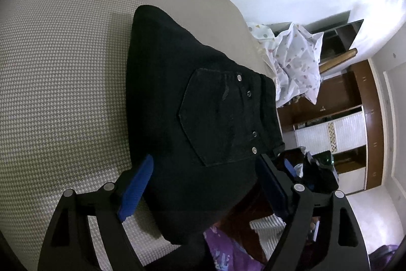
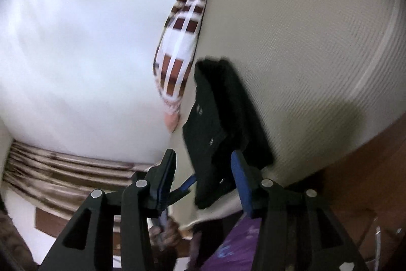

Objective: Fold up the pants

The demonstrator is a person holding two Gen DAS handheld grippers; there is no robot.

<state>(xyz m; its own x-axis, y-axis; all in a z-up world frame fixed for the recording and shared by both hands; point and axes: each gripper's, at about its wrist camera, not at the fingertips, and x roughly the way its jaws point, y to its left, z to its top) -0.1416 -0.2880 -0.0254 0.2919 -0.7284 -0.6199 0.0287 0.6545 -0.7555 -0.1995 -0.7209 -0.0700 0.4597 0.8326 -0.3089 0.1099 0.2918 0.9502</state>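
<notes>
Left view: the folded pants (image 1: 203,118) lie on the bed (image 1: 63,67); the left gripper (image 1: 203,184) stands wide apart astride their near edge, pinching nothing. Right view: the right gripper (image 2: 205,182) gapes empty. Best press the stack flat and square its edges.

Each handheld gripper was a black frame with triangular cut-outs and round silver screw heads at its pivots. The left gripper (image 1: 203,184) carried ribbed blue pads (image 1: 135,188) on its fingers, as did the right gripper (image 2: 204,180). The person wore a purple printed garment (image 1: 223,249).
</notes>
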